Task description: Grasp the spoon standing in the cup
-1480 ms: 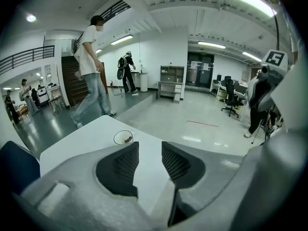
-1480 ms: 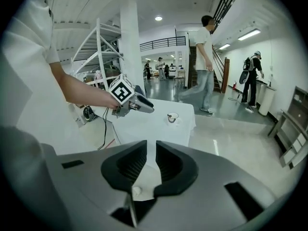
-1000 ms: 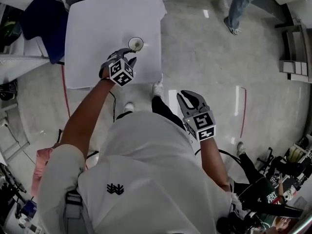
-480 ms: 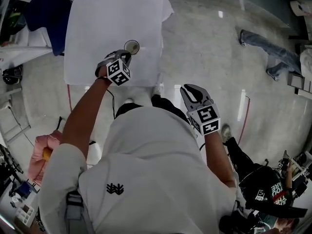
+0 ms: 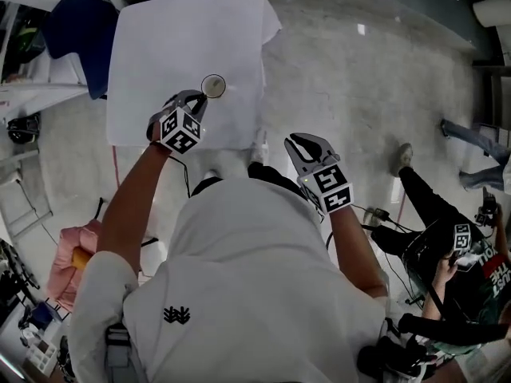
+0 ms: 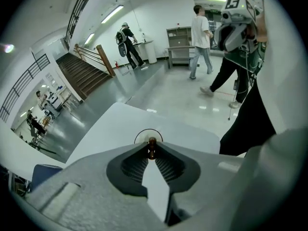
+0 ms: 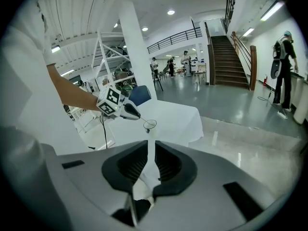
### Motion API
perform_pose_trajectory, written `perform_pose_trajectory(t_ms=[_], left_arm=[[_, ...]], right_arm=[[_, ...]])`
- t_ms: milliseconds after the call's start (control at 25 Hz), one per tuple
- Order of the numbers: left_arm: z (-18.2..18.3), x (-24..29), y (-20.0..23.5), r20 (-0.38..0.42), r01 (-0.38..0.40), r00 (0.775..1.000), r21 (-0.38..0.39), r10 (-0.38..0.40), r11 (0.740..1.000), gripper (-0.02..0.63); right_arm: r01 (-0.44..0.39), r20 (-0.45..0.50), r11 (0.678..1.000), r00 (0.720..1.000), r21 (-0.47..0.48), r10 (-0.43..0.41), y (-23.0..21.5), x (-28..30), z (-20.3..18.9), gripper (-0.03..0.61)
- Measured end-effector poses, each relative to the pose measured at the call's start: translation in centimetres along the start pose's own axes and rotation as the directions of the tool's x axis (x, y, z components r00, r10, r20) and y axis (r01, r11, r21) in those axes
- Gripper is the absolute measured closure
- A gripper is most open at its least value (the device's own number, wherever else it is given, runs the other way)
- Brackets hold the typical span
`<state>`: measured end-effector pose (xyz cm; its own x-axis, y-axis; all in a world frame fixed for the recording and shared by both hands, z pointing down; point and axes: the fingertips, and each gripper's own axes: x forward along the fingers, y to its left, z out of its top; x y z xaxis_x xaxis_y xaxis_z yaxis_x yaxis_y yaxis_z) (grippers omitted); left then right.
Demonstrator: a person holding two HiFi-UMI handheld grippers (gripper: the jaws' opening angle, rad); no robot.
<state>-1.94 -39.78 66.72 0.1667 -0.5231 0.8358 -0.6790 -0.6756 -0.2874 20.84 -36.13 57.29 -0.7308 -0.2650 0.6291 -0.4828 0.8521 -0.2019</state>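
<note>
A clear cup [image 5: 213, 85] stands near the front edge of the white-clothed table [image 5: 176, 38]. A thin spoon [image 6: 151, 148] with a brown knobbed end stands in it, leaning toward me. My left gripper [image 5: 200, 98] reaches the cup from the near left. In the left gripper view the left gripper [image 6: 151, 152] has its tips pressed on the spoon's top, just before the cup's rim [image 6: 148, 134]. The right gripper view shows the spoon [image 7: 143, 120] running from that gripper down into the cup [image 7: 149, 124]. My right gripper [image 5: 294, 140] hangs over the floor, off the table, jaws slightly apart and empty.
A blue chair [image 5: 76, 22] stands at the table's far left corner. A person in dark clothes [image 5: 447, 238] is on the floor at the right, with cables beside them. A pink object [image 5: 72, 262] lies at the left. Stairs [image 6: 82, 73] rise beyond the table.
My left gripper's jaws have come together on the spoon at the cup. The right gripper has barely moved. The person in jeans at the right has moved toward the frame's edge.
</note>
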Motion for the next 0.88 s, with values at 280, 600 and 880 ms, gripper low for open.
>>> perform_pose_trajectory(t_ms=[280, 600, 880], left_arm=[[1.3, -5.9, -0.1, 0.089, -0.019, 0.996, -0.029, 0.022, 0.999, 0.563], [2.3, -14.2, -0.7, 0.223, -0.034, 0.973, -0.075, 0.050, 0.997, 0.563], [0.7, -22.4, -2.3, 0.306, -0.020, 0.951, -0.109, 0.053, 0.994, 0.563]], right_arm=[[-0.009, 0.018, 1.000, 1.000, -0.026, 0.009, 2.8, 0.2, 0.6, 0.528], [-0.004, 0.032, 0.998, 0.999, -0.066, 0.006, 6.8, 0.8, 1.4, 0.534], [0.014, 0.037, 0.996, 0.999, -0.083, -0.011, 11.8, 1.2, 1.5, 0.541]])
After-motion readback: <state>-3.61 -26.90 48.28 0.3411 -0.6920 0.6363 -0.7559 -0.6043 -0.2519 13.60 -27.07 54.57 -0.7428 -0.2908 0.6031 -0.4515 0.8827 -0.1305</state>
